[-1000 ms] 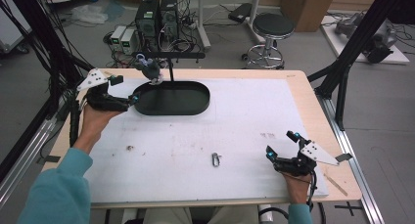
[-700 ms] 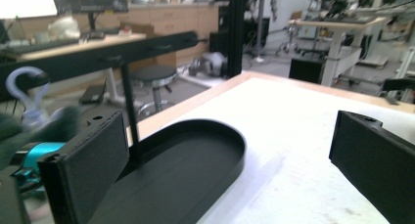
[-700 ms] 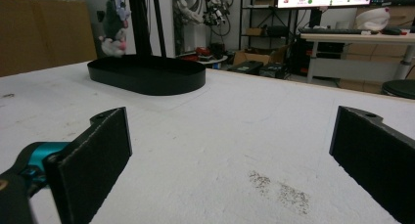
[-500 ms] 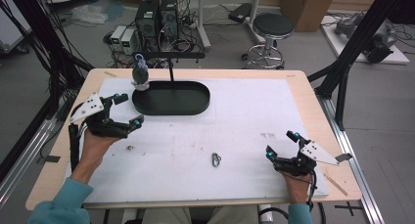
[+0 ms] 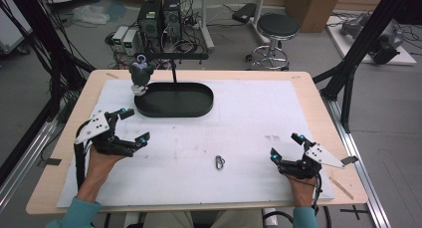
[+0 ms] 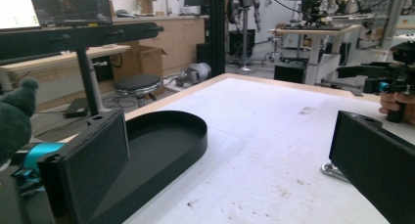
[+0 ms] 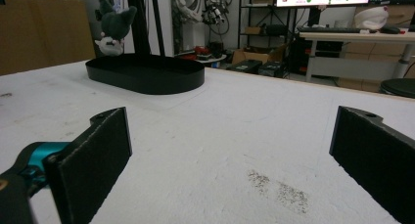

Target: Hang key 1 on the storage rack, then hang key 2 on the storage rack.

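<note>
left tool point(image 5: 130, 127) wide open and empty, just off the black oval tray point(image 5: 174, 100). plush toy point(image 5: 140, 74) hanging at the tray's far left end. right tool point(image 5: 287, 147) open too, low over the tabletop point(image 5: 259, 113), carabiner point(image 5: 219, 162) lying between.

The left gripper point(image 5: 129, 126) has drawn back from the black oval tray point(image 5: 174, 99), where a second earlier it sat at the tray's left end by the dark plush toy point(image 5: 140, 74). It now lies nearer the person, jaws spread wide, with the toy left hanging at the tray's rim.
</note>
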Tool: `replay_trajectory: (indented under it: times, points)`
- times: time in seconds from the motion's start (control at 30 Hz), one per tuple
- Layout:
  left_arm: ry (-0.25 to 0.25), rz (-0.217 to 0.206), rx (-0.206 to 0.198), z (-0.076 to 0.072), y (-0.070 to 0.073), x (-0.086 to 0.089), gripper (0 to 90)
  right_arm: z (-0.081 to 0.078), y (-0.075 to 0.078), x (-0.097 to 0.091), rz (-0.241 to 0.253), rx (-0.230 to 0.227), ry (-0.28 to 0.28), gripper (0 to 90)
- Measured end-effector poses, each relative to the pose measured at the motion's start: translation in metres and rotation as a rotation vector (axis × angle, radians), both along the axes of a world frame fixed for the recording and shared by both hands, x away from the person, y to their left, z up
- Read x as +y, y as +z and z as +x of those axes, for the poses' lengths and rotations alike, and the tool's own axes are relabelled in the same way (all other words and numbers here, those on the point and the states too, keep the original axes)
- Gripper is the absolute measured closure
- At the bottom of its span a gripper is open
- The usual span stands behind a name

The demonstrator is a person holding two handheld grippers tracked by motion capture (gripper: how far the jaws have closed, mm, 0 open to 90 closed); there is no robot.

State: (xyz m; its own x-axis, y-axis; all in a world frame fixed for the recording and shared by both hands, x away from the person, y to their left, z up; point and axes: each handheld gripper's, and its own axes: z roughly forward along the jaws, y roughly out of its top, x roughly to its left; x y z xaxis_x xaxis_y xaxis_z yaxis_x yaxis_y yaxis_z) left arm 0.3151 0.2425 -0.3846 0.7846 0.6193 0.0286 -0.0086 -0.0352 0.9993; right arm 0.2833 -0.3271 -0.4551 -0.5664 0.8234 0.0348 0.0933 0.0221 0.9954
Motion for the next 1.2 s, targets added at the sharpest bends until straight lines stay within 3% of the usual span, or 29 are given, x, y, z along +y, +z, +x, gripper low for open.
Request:
replay_trajectory:
  times: [0.4, 0.6, 0.7, 0.93, 1.2]
  points:
    - [-0.003, -0.007, 0.005, 0.001, 0.000, 0.001, 1.7, 0.000, 0.001, -0.001, -0.008, -0.010, 0.014, 1.0]
    - [-0.026, 0.010, 0.013, 0.002, -0.002, -0.002, 1.7, 0.004, 0.007, 0.002, -0.008, 0.039, 0.062, 1.0]
    - [-0.041, 0.012, 0.017, 0.002, -0.003, -0.005, 1.7, 0.005, 0.017, 0.007, -0.015, 0.045, 0.116, 1.1]
    - [-0.055, 0.015, 0.016, 0.001, -0.003, -0.008, 1.7, 0.017, 0.041, 0.023, -0.095, 0.090, 0.278, 1.1]
    - [-0.059, 0.021, 0.018, 0.000, -0.003, -0.009, 1.7, 0.029, 0.065, 0.044, -0.194, 0.111, 0.425, 1.1]
